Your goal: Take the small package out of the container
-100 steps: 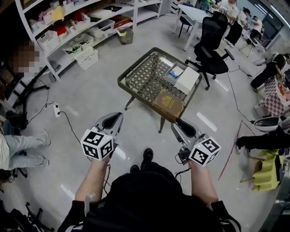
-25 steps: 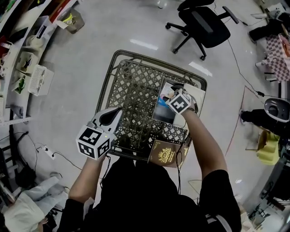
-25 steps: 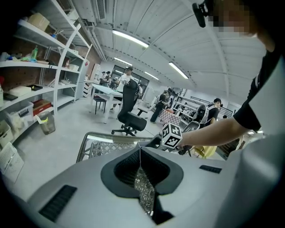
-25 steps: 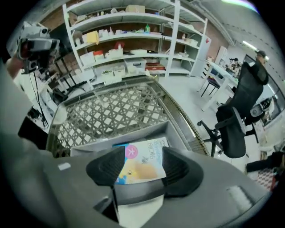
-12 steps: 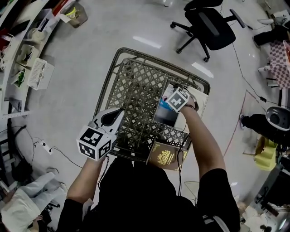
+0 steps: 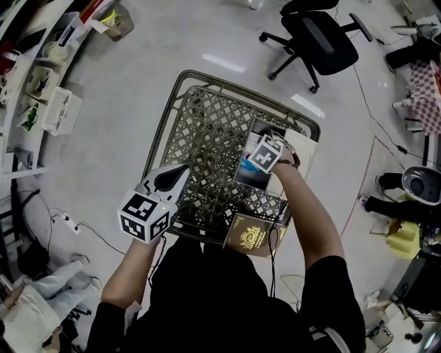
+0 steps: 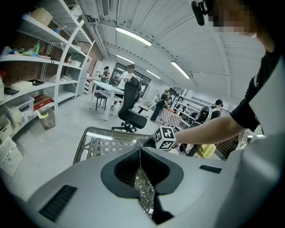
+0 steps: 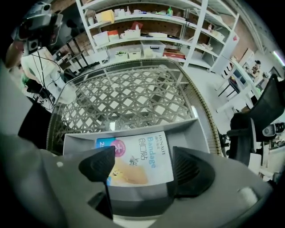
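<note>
Small package (image 8: 136,156) lies flat in the grey container (image 8: 187,131), inside the wire basket (image 6: 200,124). Right gripper (image 8: 143,171) straddles the package, jaws opening wide, pads apparently clear of it. Left gripper (image 7: 140,156) is closed and empty, at the basket's near edge.

I'm wearing a black short-sleeved top (image 6: 227,303), white stripes (image 6: 322,335) showing near its right sleeve; a small black camera (image 7: 200,12) is riding on my head.
</note>
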Motion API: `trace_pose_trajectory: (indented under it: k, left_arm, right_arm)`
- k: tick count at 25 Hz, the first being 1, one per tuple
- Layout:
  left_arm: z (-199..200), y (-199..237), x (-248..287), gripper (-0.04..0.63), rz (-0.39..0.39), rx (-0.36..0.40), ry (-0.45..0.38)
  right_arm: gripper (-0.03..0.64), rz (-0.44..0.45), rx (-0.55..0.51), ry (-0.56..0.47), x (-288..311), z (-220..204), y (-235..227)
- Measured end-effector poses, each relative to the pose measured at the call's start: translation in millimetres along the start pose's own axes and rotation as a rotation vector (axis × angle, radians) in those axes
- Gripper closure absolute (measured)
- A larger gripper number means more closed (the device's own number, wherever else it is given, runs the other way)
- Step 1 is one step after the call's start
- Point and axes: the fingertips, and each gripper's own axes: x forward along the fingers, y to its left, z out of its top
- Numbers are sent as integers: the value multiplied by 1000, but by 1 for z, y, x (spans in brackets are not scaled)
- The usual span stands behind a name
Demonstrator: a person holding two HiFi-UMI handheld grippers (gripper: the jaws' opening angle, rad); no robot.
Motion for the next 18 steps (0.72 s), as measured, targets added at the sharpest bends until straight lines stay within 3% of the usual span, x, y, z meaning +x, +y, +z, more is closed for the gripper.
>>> trace_pose_trajectory:
  k: [6, 11, 18]
  left_arm:
    - [-10, 7, -11, 584, 29, -14, 8]
    - [-22, 15, -22, 584, 61, -32, 18]
    - [-29, 16, -29, 584, 72, -39, 18]
  right_arm:
    - [172, 42, -102, 57, 3, 2, -17]
    - [173, 176, -120, 86, 16, -3, -11]
    - [199, 197, -123, 91, 13, -2, -3]
